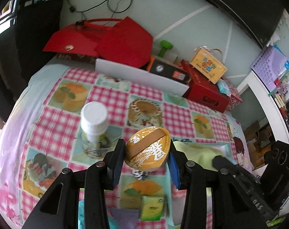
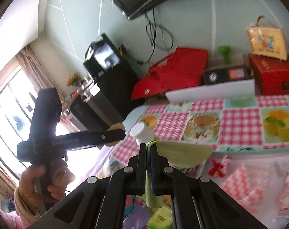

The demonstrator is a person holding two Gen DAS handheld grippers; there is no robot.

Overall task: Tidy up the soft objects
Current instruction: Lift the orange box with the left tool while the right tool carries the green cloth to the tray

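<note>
My left gripper (image 1: pixel 146 153) is shut on a round golden puff (image 1: pixel 148 148) with a tan strap and white lettering, lifted above the checked pink bedcover (image 1: pixel 110 95). Its blue pads (image 1: pixel 116 164) press the puff's two sides. My right gripper (image 2: pixel 148 148) is shut on a pale green cloth (image 2: pixel 184 154), which hangs out to the right of the fingers and down between them. In the left wrist view the green cloth (image 1: pixel 199 152) lies just right of the puff. In the right wrist view a hand (image 2: pixel 39 181) holds the left gripper (image 2: pixel 113 133) at the left.
A white-capped bottle (image 1: pixel 93 122) stands left of the puff. Red boxes (image 1: pixel 106 40), a white board (image 1: pixel 140 76), a black box (image 1: pixel 169 70), a green dumbbell (image 1: pixel 165 47) and a yellow box (image 1: pixel 207 64) line the far wall. Small packets (image 1: pixel 152 208) lie below; a pink zigzag cloth (image 2: pixel 245 181) lies right.
</note>
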